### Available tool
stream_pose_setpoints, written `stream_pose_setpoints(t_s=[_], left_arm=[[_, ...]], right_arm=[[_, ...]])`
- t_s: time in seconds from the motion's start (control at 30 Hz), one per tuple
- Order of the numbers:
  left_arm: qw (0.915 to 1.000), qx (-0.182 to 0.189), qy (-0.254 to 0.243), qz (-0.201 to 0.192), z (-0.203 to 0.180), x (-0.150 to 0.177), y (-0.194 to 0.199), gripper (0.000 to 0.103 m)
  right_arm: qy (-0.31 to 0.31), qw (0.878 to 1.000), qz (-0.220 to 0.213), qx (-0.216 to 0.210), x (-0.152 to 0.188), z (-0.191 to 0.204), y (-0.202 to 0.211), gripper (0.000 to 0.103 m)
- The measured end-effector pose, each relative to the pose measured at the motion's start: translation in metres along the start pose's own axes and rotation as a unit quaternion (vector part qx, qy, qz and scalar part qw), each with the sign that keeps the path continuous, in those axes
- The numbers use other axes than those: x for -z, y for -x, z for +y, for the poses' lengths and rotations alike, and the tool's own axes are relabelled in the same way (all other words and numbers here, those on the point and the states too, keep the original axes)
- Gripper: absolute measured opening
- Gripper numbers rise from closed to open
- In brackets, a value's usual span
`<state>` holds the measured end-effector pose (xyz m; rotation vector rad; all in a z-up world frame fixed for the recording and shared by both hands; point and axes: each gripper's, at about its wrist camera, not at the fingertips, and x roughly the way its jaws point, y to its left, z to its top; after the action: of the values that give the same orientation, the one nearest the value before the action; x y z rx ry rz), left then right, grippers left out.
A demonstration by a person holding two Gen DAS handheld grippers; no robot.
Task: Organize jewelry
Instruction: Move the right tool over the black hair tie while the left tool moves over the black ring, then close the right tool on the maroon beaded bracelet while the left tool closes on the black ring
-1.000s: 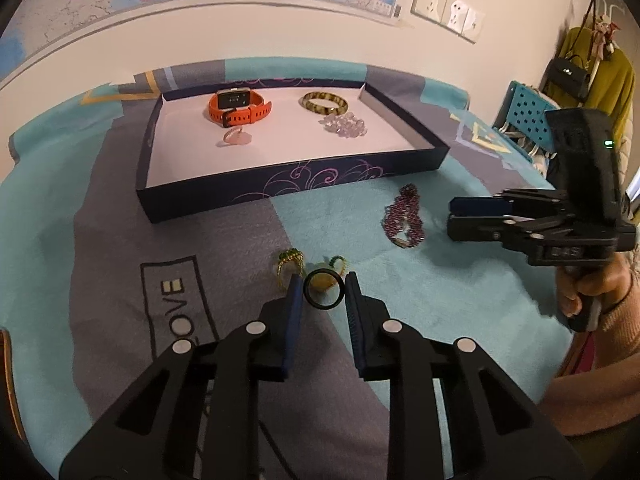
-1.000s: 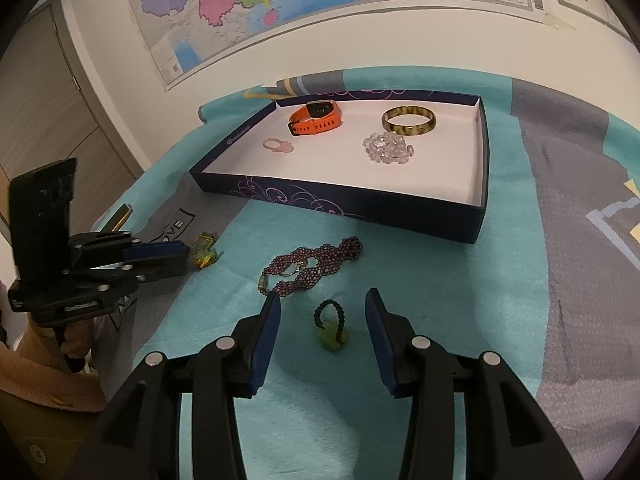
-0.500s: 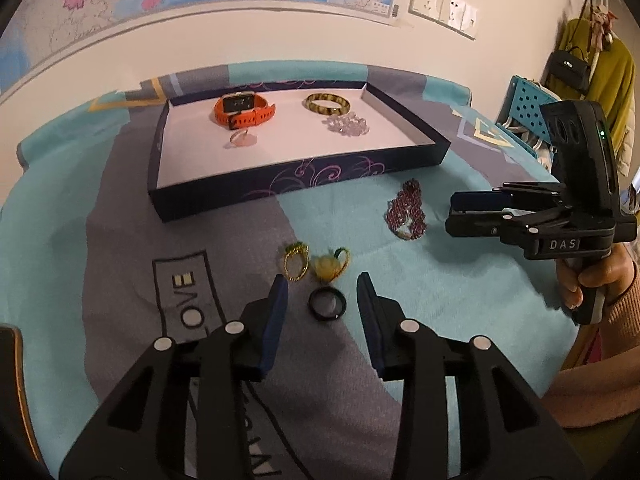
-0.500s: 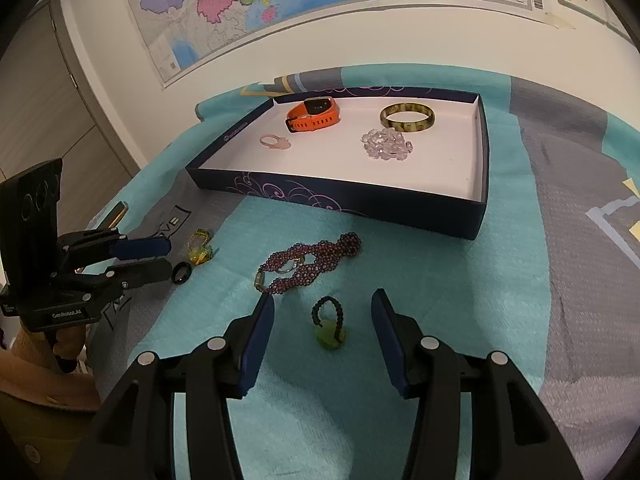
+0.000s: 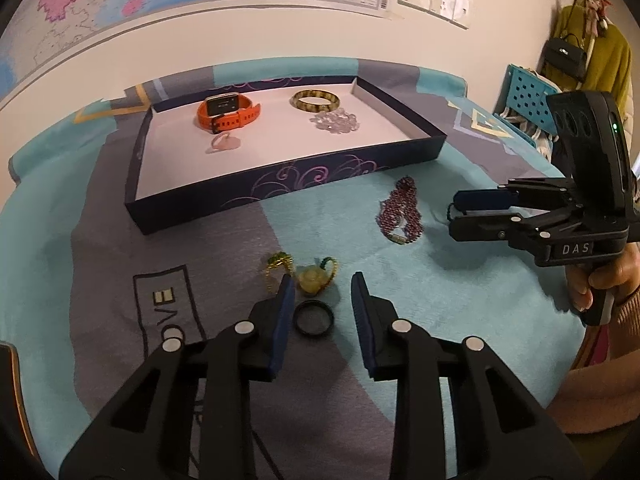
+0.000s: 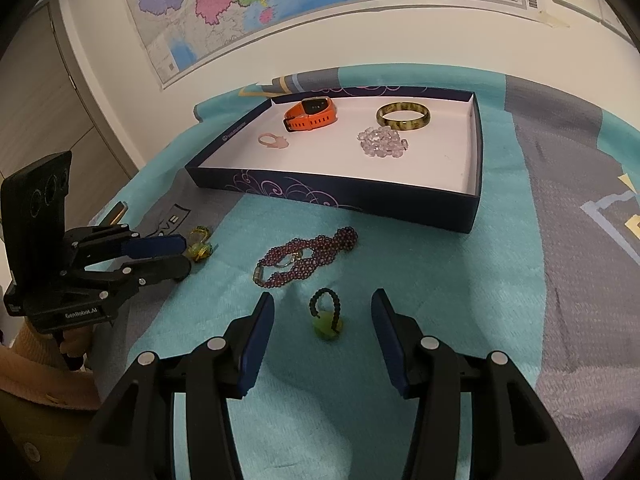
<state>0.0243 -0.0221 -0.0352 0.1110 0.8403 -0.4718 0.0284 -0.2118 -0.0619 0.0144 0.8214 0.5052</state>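
Observation:
A dark blue tray (image 5: 280, 188) (image 6: 340, 196) holds an orange watch (image 5: 228, 114), an amber bangle (image 5: 316, 100), a clear bead bracelet (image 5: 335, 122) and a pink ring (image 5: 225, 143). My left gripper (image 5: 322, 302) is open, with a black ring (image 5: 314, 323) lying on the cloth between its fingers. A yellow-green ring pair (image 5: 304, 274) lies just ahead. My right gripper (image 6: 322, 322) is open around a dark-beaded ring with a green stone (image 6: 326, 316). A purple bead bracelet (image 6: 308, 256) (image 5: 400, 216) lies between it and the tray.
A teal and grey cloth (image 5: 460, 300) covers the table. Each gripper shows in the other's view, the right one (image 5: 464, 210) and the left one (image 6: 180, 254). A wall with a map (image 6: 280, 8) stands behind the tray. A blue chair (image 5: 528, 92) stands far right.
My left gripper opened and let go of the black ring, which now lies on the cloth. My right gripper opened wider and stayed over the green-stone ring.

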Motion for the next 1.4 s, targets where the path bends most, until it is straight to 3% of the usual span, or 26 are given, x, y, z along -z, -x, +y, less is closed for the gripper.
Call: stream_pose_setpoints(t_s=[0.47,1.0,1.1,1.23,1.33,1.4], left_arm=[[0.9999,-0.006,0.012,0.006,0.004,0.000,-0.002,0.030],[0.9989,-0.034,0.032,0.004,0.024,0.005,0.006,0.038],[0.9992,-0.025,0.031,0.007,0.025,0.008,0.007,0.038],[0.9997,-0.011,0.018,0.013,0.017,0.013,0.008,0.041],[0.9998,-0.012,0.007,0.014,0.011,0.014,0.006,0.041],[0.9998,-0.008,0.002,0.016,0.008,0.014,0.005,0.041]], right_arm=[[0.005,1.000,-0.004,0.002,0.002,0.005,0.003,0.048],[0.007,1.000,0.001,0.018,-0.030,0.005,-0.024,0.047],[0.012,1.000,0.007,0.027,-0.029,0.005,-0.029,0.039],[0.010,1.000,0.011,0.027,-0.029,0.001,-0.029,0.012],[0.010,1.000,0.011,0.021,-0.027,0.001,-0.028,0.002],[0.013,1.000,0.010,0.018,-0.027,0.003,-0.027,0.002]])
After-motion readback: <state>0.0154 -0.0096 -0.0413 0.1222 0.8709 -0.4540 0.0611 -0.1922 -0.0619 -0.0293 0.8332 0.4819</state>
